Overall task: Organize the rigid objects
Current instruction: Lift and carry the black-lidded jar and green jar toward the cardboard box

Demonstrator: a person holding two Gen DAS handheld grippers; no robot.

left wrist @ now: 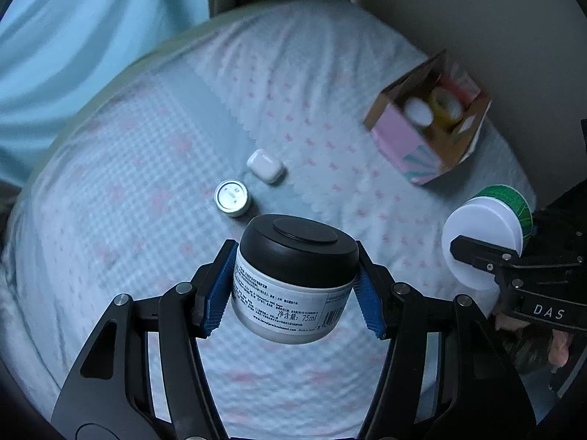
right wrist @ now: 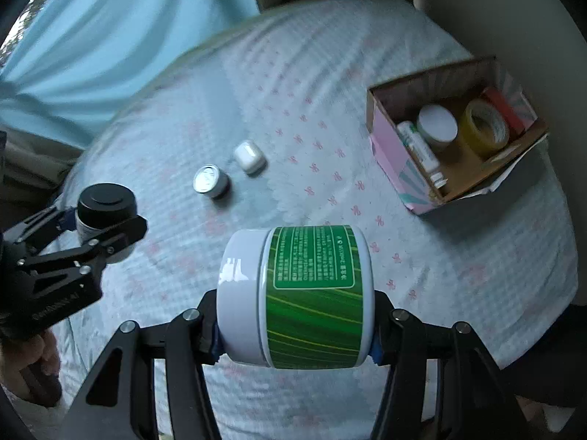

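My left gripper [left wrist: 295,286] is shut on a white jar with a black lid [left wrist: 293,278], held upright above the bed; the same jar [right wrist: 104,209] shows at the left of the right wrist view. My right gripper [right wrist: 295,324] is shut on a green-labelled white jar [right wrist: 297,297] lying sideways between the pads, also seen as the green jar [left wrist: 484,227] at the right. On the bedspread lie a small silver-lidded tin [left wrist: 232,198] [right wrist: 211,181] and a white earbud case [left wrist: 265,165] [right wrist: 249,156].
An open pink cardboard box [right wrist: 389,150] [left wrist: 394,135] sits at the right on the bed, holding a white-lidded jar [right wrist: 438,124], a yellow tape roll [right wrist: 484,126], a tube and a red item. Blue curtain [right wrist: 110,36] hangs beyond the bed's far edge. A hand [right wrist: 33,359] grips the left tool.
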